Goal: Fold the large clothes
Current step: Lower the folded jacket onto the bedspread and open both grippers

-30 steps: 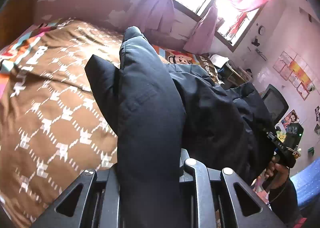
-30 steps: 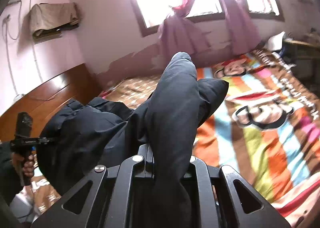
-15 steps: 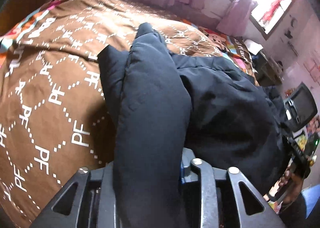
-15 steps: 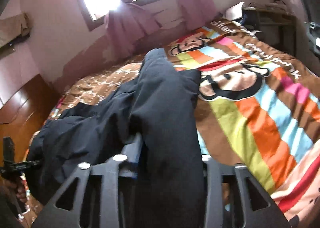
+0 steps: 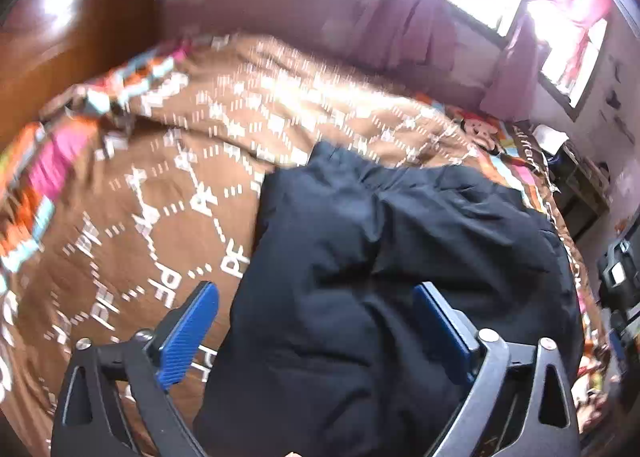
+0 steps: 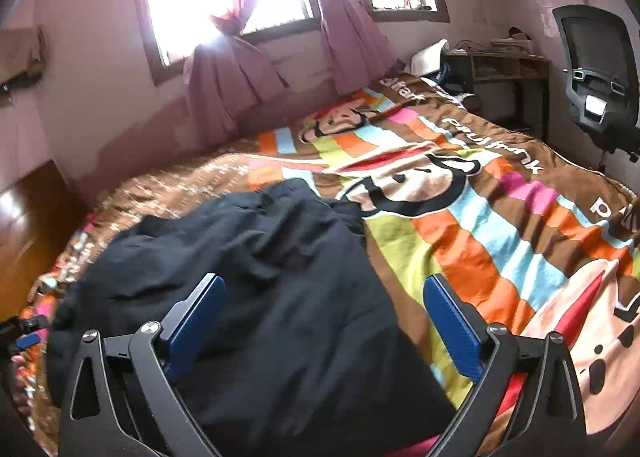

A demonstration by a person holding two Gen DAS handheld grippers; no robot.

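1. Dark jacket (image 5: 384, 257) lies on the bed, spread over the brown patterned blanket (image 5: 168, 193); in the right wrist view it fills the lower left of the frame, its far edge touching the striped cartoon part of the blanket (image 6: 500, 225).
2. Left tool (image 5: 316, 321): blue pads spread wide, fabric bulging between them but not pinched.
3. Right tool (image 6: 320, 321): likewise spread, hovering over the near hem, gripping nothing.
4. Judgement: both ends sit low at the near edge, likely so the jacket can settle flat for folding.
5. Folds not yet neat; cloth looks bulky and rumpled.
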